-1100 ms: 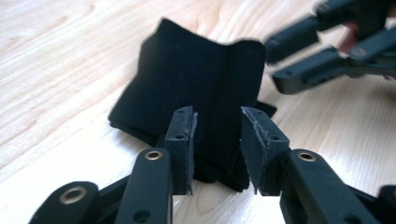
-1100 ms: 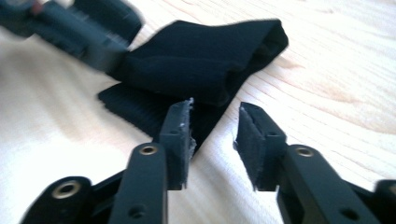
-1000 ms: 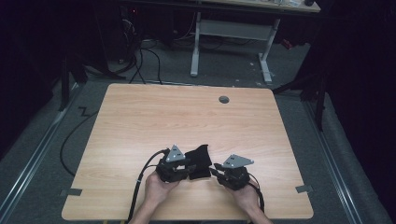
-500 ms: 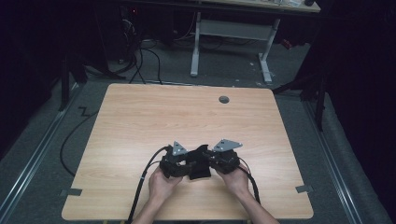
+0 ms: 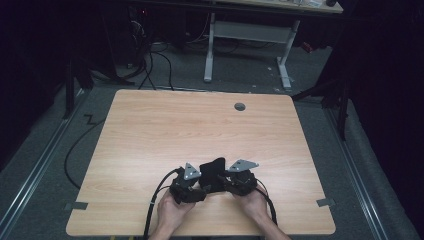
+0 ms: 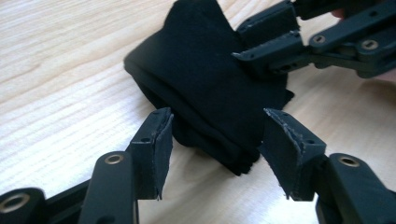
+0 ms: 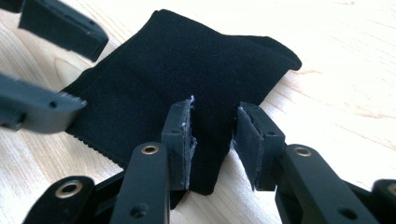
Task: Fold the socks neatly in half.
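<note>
A black folded cloth [image 5: 212, 172] lies flat on the wooden table [image 5: 200, 125] near its front edge. My left gripper [image 5: 206, 189] comes at it from the left and my right gripper [image 5: 225, 182] from the right. In the left gripper view the left gripper [image 6: 217, 126] has just been opening; the cloth [image 6: 210, 70] bulges between its pads, untouched, with the right gripper [image 6: 243, 44] at the far side. In the right gripper view the right gripper [image 7: 215, 112] has just been opening too, astride the edge of the cloth [image 7: 163, 70] without pressing it. The left gripper [image 7: 91, 70] stands open opposite.
A round grommet hole [image 5: 240, 106] sits near the table's far edge. Tape marks [image 5: 76, 205] [image 5: 325, 202] stick out at the front corners. Cables [image 5: 155, 60] and a white desk frame [image 5: 245, 35] are on the floor beyond.
The right gripper came in from the right to the cloth. Both grippers then widened their jaws, and the cloth now rests flat between them.
</note>
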A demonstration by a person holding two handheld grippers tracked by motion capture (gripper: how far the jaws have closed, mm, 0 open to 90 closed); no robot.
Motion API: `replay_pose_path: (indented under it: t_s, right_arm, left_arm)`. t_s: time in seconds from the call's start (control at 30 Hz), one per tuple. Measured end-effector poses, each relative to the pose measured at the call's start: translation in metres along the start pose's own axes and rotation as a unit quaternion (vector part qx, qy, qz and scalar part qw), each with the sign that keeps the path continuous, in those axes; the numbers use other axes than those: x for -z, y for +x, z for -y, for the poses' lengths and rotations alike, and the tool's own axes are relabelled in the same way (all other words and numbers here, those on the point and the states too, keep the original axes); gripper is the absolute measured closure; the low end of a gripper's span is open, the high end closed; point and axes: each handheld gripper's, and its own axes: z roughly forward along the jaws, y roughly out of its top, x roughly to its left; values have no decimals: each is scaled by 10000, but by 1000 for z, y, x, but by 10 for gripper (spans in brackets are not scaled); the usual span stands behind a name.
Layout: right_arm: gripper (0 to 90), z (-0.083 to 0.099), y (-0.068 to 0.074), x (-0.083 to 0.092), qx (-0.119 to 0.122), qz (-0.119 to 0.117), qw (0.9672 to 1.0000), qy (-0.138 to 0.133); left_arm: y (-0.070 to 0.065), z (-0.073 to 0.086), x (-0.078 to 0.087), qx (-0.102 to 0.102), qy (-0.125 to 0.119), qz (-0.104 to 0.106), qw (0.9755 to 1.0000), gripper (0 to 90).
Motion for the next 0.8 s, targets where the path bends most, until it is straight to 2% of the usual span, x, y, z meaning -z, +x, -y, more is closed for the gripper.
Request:
replay_pose_path:
  t_s: [0.23,0.4,0.57,0.8]
  right_arm:
    - [621,0,0,9,-140,-165,9998,-43]
    - [599,5,4,19,-131,-273,9995,-96]
    - [586,14,5,19,-142,-349,9993,-47]
    - [552,16,9,15,-72,-395,9992,-20]
  left_arm:
    - [-5,5,-7,-76,167,-11,9998,449]
    - [-5,8,-10,-128,208,-6,9997,495]
    - [-3,6,-11,-66,178,-20,9998,519]
    - [4,5,-14,-13,137,-57,9999,546]
